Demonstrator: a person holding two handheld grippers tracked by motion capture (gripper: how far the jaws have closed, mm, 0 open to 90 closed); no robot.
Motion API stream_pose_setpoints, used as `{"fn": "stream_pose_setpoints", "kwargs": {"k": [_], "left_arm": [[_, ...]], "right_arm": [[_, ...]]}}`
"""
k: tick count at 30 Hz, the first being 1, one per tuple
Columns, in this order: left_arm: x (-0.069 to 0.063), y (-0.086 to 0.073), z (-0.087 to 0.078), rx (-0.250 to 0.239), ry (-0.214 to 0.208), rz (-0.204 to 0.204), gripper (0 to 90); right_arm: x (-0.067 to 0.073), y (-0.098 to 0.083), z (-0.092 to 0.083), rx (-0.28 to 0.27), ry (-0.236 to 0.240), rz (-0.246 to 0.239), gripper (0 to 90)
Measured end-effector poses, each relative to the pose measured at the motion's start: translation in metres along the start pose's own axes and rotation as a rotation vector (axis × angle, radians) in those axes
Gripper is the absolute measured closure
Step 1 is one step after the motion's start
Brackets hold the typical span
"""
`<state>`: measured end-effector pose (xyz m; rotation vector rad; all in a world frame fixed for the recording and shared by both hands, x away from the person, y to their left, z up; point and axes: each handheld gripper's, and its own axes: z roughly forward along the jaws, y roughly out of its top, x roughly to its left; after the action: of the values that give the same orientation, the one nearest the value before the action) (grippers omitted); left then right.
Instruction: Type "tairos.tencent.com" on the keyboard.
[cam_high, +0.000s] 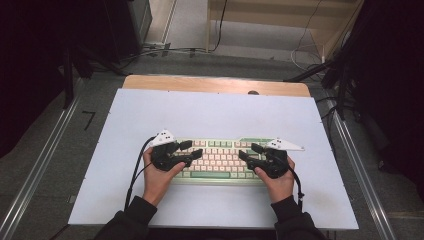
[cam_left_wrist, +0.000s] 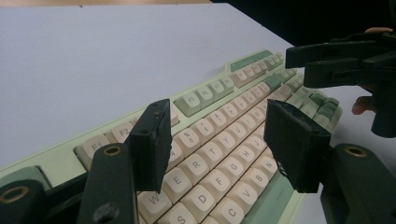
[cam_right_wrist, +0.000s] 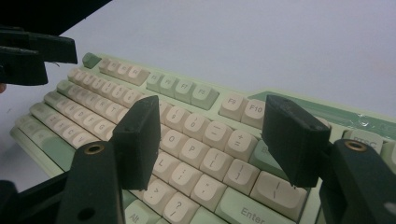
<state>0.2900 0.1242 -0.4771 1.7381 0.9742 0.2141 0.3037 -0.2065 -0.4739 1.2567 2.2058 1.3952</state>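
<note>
Both sets of black fingers, left gripper (cam_left_wrist: 212, 144) and right gripper (cam_right_wrist: 219, 140), hover spread apart with nothing between them over the mint-green and cream plastic keyboard (cam_high: 220, 159) lying mid-desk (cam_high: 210, 112), so a sloppy dip could mash neighbouring keys or shove it sideways.

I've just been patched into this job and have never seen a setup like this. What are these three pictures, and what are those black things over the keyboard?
A person stands at a table covered by a pale sheet, holding hand-held tongs in each hand. The high view looks down from above: the left tongs and right tongs hover over the ends of a green and cream keyboard. The other two pictures come from cameras riding on each tool, looking along its own two black jaws. The left tongs sit above the letter keys near W, E, R; the right tongs above P and Enter. Both stand open, holding nothing.
</note>
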Motion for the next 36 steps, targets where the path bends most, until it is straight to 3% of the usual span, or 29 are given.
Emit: {"fn": "stream_pose_setpoints", "kwargs": {"k": [18,23,30,36], "left_arm": [[-0.014,-0.002,0.008,0.019,-0.049,0.012,45.8],[-0.018,-0.003,0.013,0.034,-0.059,0.028,55.6],[-0.026,-0.006,0.020,0.071,-0.110,0.068,89.2],[-0.031,-0.007,0.029,0.096,-0.132,0.076,90.0]], "right_arm": [[0.000,0.000,0.000,0.000,-0.001,-0.002,35.6],[0.000,0.000,0.000,0.001,-0.001,-0.002,35.6],[0.000,0.000,0.001,0.003,-0.001,-0.005,35.6],[0.000,0.000,0.001,0.002,-0.001,-0.003,35.6]]}}
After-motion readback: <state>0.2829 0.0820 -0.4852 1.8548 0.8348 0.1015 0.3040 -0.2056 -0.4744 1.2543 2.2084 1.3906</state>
